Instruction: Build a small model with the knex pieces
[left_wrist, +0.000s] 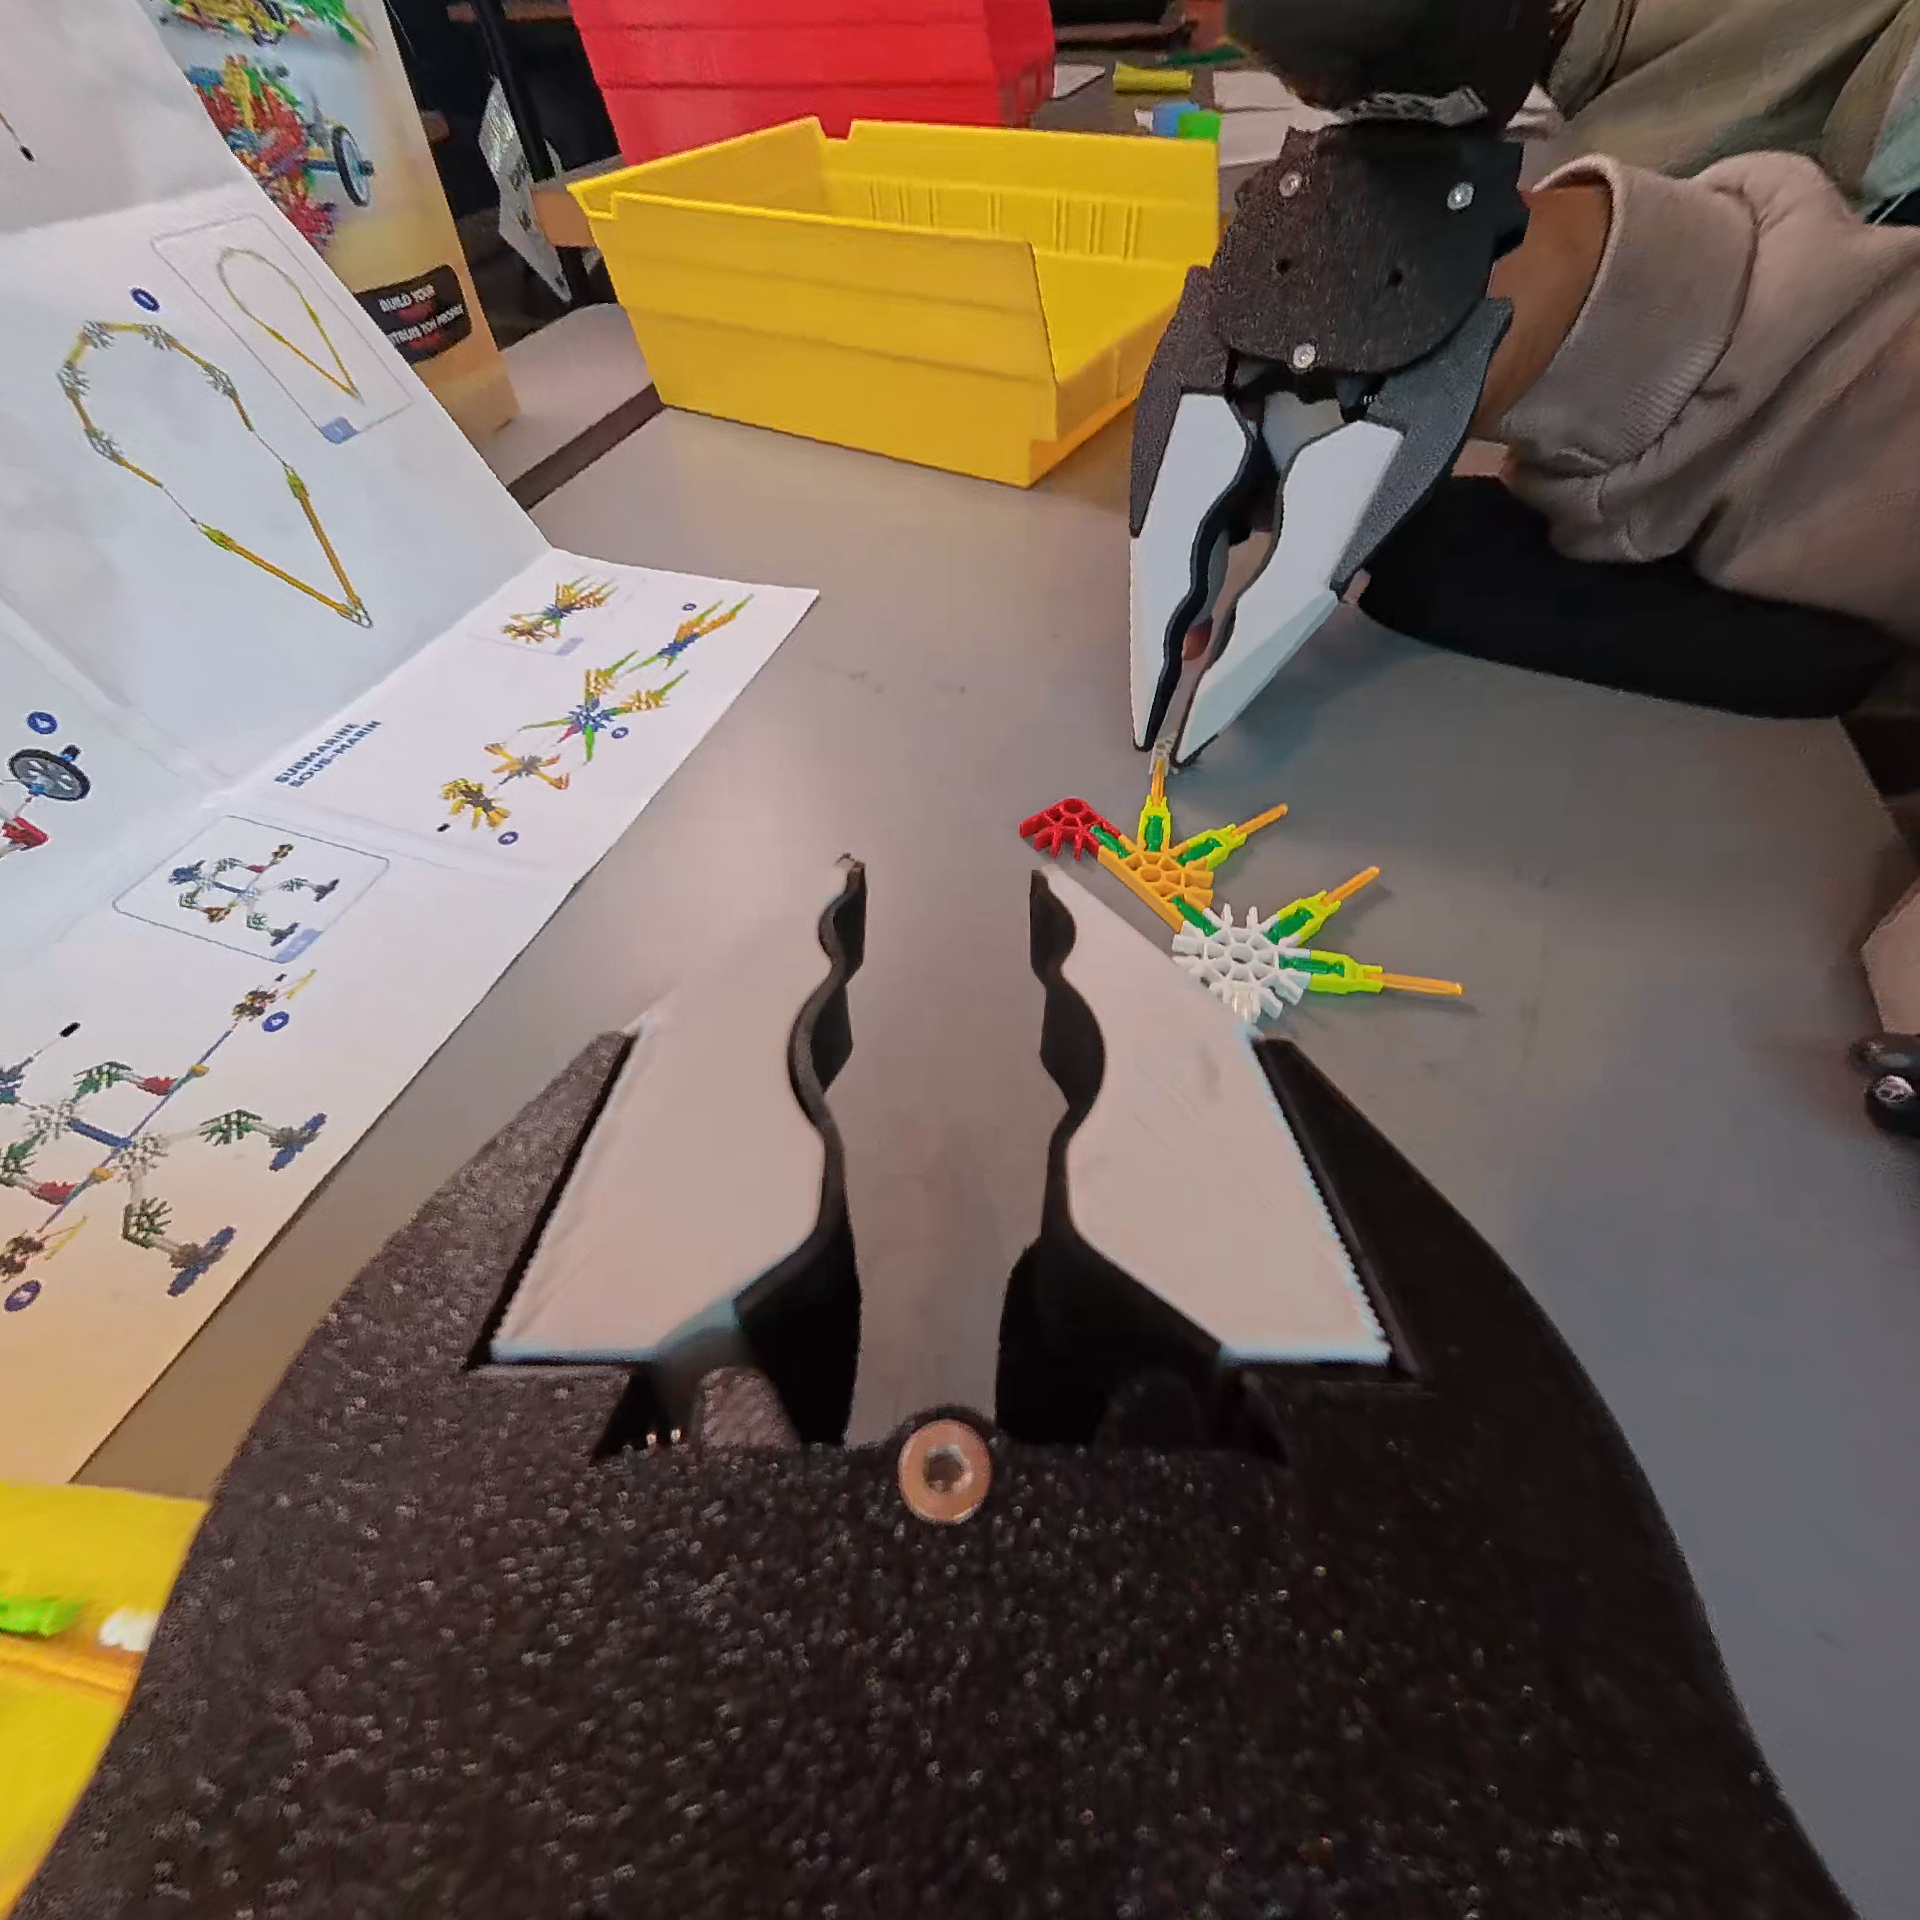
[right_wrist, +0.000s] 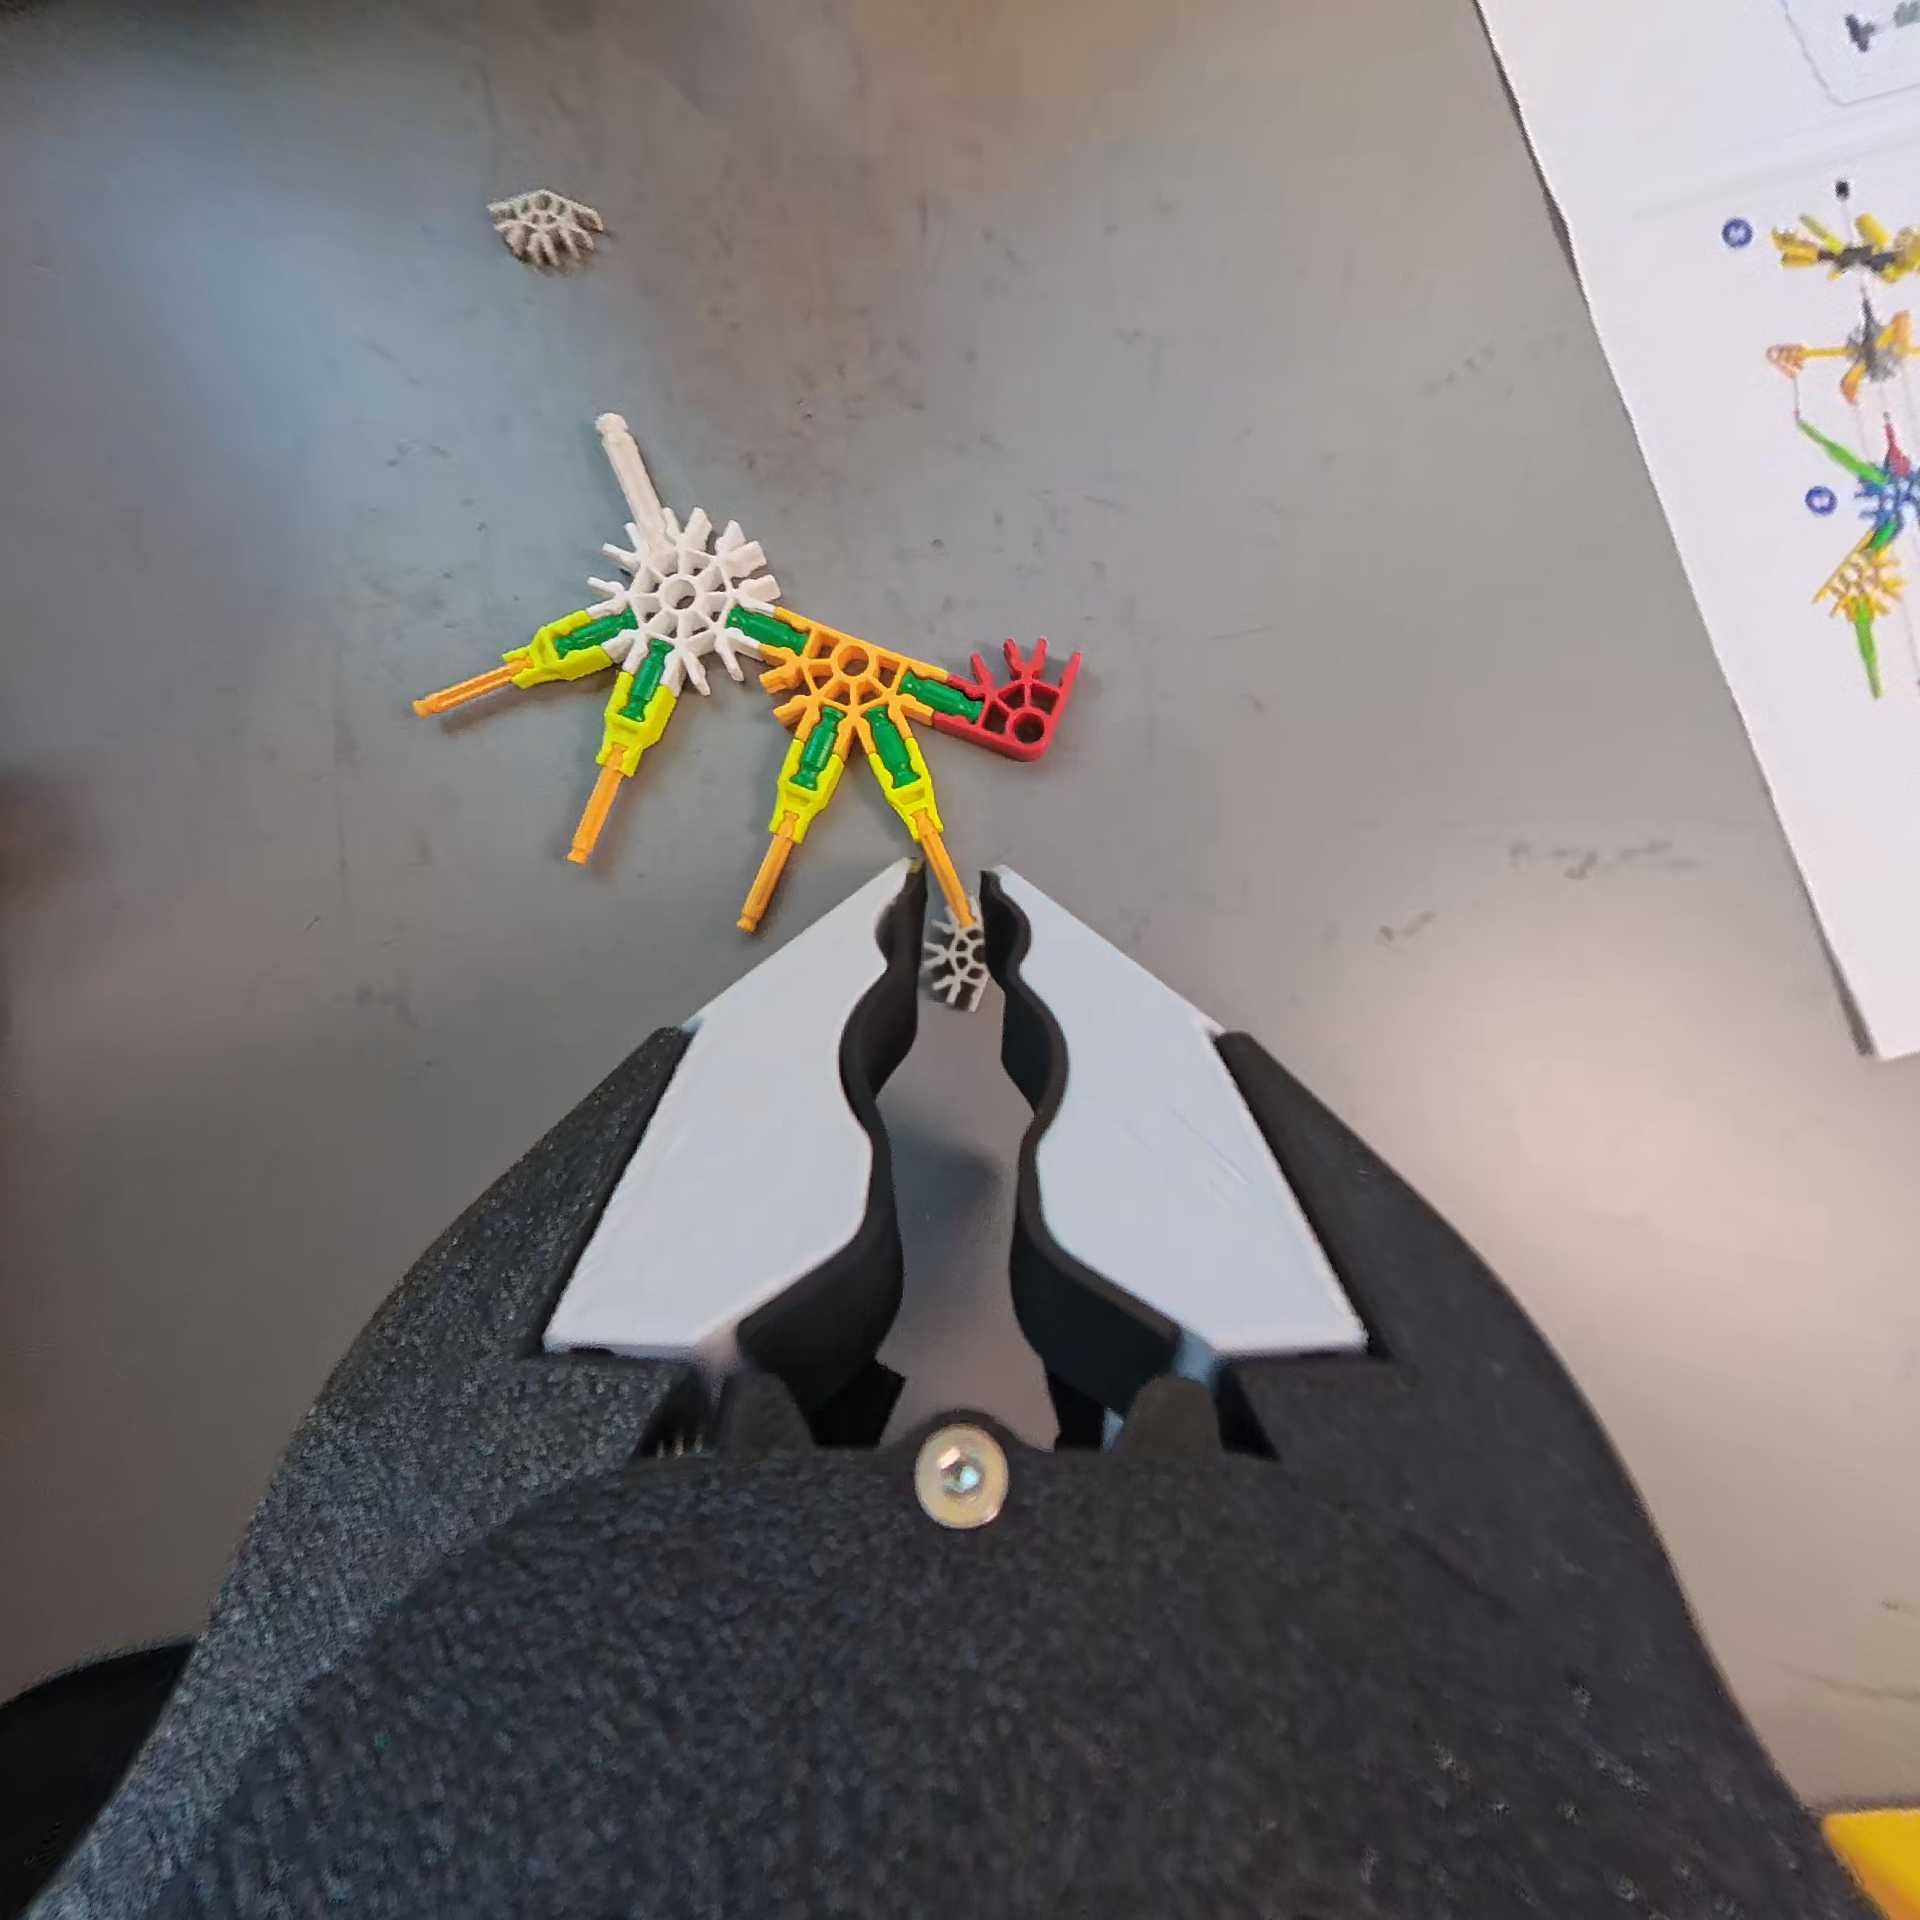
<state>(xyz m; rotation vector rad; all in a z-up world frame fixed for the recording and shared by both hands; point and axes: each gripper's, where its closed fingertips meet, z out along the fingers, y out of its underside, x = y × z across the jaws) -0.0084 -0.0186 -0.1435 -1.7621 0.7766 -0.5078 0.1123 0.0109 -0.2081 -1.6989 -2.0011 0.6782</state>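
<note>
Grey and scuffed, the surface (right_wrist: 1299, 582) carried a flat toy assembly (right_wrist: 790, 675) just ahead of your right gripper (right_wrist: 951, 883). Your right fingers (right_wrist: 1101, 1039) were drawn in close on a small white connector (right_wrist: 958, 951), pinching it near their tips, and that piece sat right against the end of one orange rod (right_wrist: 943, 864) sticking out of the assembly. Beyond the tips ran the chain: a white snowflake connector (right_wrist: 681, 597), an orange fan connector (right_wrist: 847, 675) and a red corner connector (right_wrist: 1018, 707), joined by green pegs, with four yellow-and-orange legs and one white rod (right_wrist: 634, 468). Three legs showed bare ends, the fourth had your white piece at it; whether it had seated, I couldn't tell. Far ahead and to the left of the tips lay a loose grey connector (right_wrist: 545, 223), unattached.

Your left gripper (left_wrist: 945, 883) hung with its fingers (left_wrist: 686, 1143) spread and nothing between them, the assembly just off the right fingertip. Left of those fingers lay the unfolded instruction sheet (left_wrist: 343, 831); well ahead stood a yellow bin (left_wrist: 883, 343) with a red bin (left_wrist: 790, 62) behind it.
</note>
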